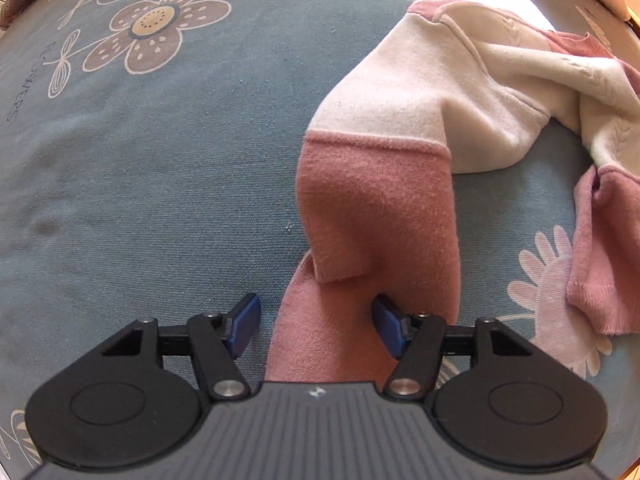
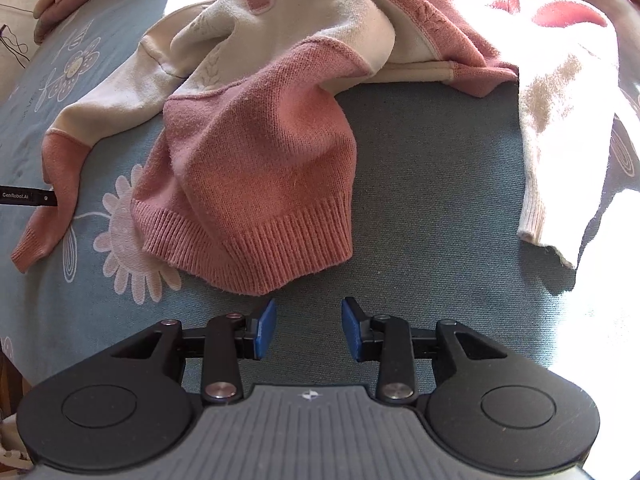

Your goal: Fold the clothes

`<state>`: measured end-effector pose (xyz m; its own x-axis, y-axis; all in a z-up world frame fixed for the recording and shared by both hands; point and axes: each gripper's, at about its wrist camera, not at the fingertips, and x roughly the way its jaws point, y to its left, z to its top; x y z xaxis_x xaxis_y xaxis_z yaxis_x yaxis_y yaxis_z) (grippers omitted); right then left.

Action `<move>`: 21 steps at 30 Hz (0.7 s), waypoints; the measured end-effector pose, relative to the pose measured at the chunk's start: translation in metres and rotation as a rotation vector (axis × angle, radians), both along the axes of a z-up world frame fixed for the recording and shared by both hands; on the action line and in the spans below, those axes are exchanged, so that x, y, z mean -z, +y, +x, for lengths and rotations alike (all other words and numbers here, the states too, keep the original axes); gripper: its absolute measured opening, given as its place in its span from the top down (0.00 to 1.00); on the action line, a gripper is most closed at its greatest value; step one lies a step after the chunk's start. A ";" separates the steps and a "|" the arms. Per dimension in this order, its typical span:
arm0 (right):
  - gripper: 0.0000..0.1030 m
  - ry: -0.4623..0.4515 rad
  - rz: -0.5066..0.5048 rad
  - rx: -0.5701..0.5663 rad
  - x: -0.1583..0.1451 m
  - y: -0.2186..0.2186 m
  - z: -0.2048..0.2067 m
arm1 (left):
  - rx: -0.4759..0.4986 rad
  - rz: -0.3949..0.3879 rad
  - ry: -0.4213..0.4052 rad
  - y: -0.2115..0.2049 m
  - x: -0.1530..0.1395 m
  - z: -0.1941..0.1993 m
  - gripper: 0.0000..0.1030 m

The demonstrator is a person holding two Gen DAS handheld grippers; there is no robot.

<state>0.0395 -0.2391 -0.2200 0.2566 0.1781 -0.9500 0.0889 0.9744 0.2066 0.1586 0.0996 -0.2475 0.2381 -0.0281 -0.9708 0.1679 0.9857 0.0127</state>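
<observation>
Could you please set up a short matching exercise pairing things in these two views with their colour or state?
1. sleeve cuff
2. ribbed hem
3. bedsheet
4. right claw

a. open over bare sheet
b. blue with flowers
c. between the open left claw pads
d. pink, nearest the right claw

Pairs: 1-c, 2-d, 3-b, 4-a

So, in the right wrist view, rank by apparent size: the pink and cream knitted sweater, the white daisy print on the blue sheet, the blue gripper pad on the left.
1. Pink and cream knitted sweater, by far the largest.
2. White daisy print, partly hidden under the hem.
3. Blue gripper pad, smallest, though nearness to the camera enlarges it.
</observation>
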 end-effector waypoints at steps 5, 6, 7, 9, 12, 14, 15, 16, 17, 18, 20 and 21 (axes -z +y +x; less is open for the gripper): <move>0.61 -0.001 -0.023 -0.008 0.000 0.000 0.002 | 0.014 0.017 -0.042 -0.010 -0.021 -0.012 0.92; 0.61 0.000 -0.021 -0.001 0.000 -0.002 0.003 | 0.003 0.026 -0.062 -0.008 -0.028 -0.013 0.93; 0.61 0.001 -0.020 0.006 0.000 -0.003 0.003 | -0.009 0.039 -0.084 -0.005 -0.035 -0.013 0.93; 0.61 -0.003 -0.023 0.007 0.000 -0.004 0.003 | -0.050 0.072 -0.141 0.007 -0.052 -0.009 0.93; 0.61 -0.005 -0.026 0.008 -0.001 -0.005 0.004 | -0.105 0.150 -0.216 0.032 -0.074 0.008 0.93; 0.61 -0.005 -0.026 0.013 0.000 -0.005 0.005 | -0.114 0.191 -0.237 0.045 -0.083 0.020 0.93; 0.61 -0.006 -0.026 0.014 0.000 -0.004 0.005 | -0.125 0.207 -0.244 0.052 -0.087 0.026 0.93; 0.61 -0.006 -0.025 0.014 0.000 -0.003 0.005 | -0.133 0.225 -0.255 0.058 -0.090 0.035 0.93; 0.61 -0.007 -0.025 0.014 0.000 -0.003 0.006 | -0.138 0.246 -0.269 0.062 -0.091 0.042 0.93; 0.61 -0.008 -0.025 0.011 -0.001 -0.002 0.006 | -0.142 0.268 -0.284 0.065 -0.093 0.049 0.93; 0.61 -0.010 -0.025 0.006 -0.002 0.000 0.006 | -0.158 0.291 -0.290 0.072 -0.092 0.062 0.93; 0.61 -0.012 -0.026 0.004 -0.002 0.000 0.007 | -0.171 0.285 -0.276 0.076 -0.089 0.068 0.93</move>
<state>0.0460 -0.2386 -0.2177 0.2683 0.1522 -0.9512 0.0907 0.9791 0.1822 0.2267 0.1754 -0.1585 0.4680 0.2941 -0.8333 -0.0455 0.9498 0.3096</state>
